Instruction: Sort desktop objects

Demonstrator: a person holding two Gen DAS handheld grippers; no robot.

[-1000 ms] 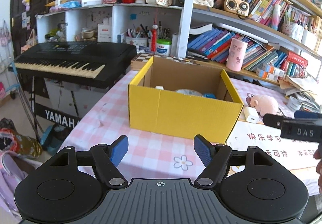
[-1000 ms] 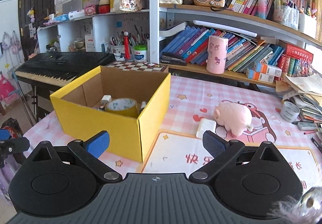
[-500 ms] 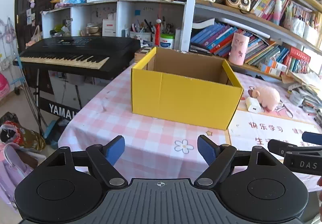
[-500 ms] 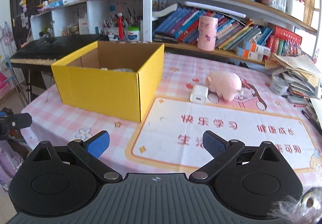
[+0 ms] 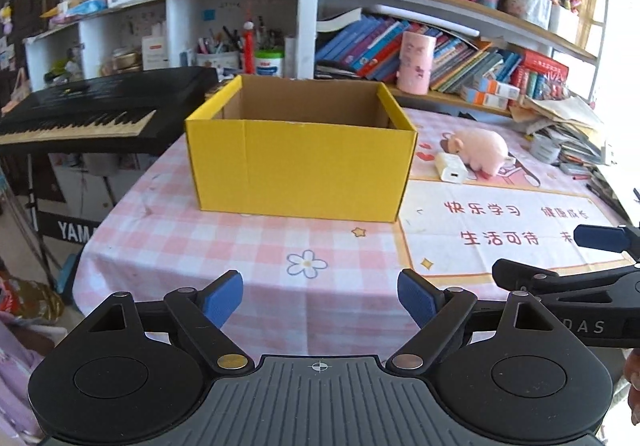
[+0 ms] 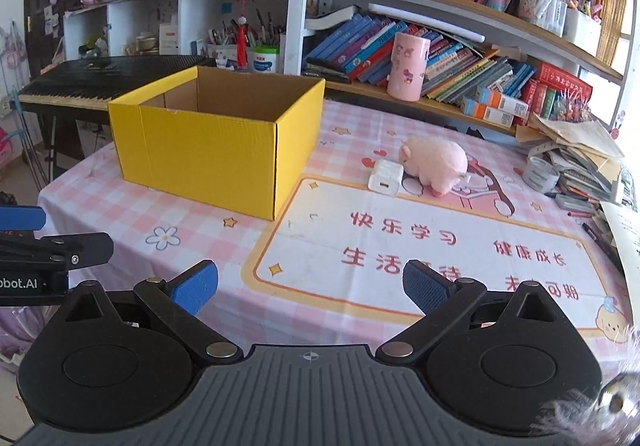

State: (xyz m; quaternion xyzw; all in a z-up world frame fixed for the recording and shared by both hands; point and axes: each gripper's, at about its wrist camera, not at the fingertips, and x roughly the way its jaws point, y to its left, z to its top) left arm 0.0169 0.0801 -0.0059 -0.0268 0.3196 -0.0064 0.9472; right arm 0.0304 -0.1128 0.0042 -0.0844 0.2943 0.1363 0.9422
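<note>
A yellow cardboard box (image 5: 300,161) stands open on the pink checked tablecloth; it also shows in the right wrist view (image 6: 212,149). Its contents are hidden from here. To its right lie a pink plush pig (image 5: 478,149) and a white charger block (image 5: 451,167), also in the right wrist view: pig (image 6: 436,161), charger (image 6: 386,175). My left gripper (image 5: 320,300) is open and empty, well short of the box. My right gripper (image 6: 310,284) is open and empty over the table's near part.
A black keyboard (image 5: 92,113) stands left of the table. Bookshelves (image 6: 460,57) run along the back. A pink cup (image 6: 408,67), a tape roll (image 6: 540,173) and a paper pile (image 6: 580,149) sit at the right. A printed mat (image 6: 420,246) covers the table's front right.
Both grippers have drawn back and down from the box; it now looks smaller and farther, and its inside is no longer visible. Both stay open.
</note>
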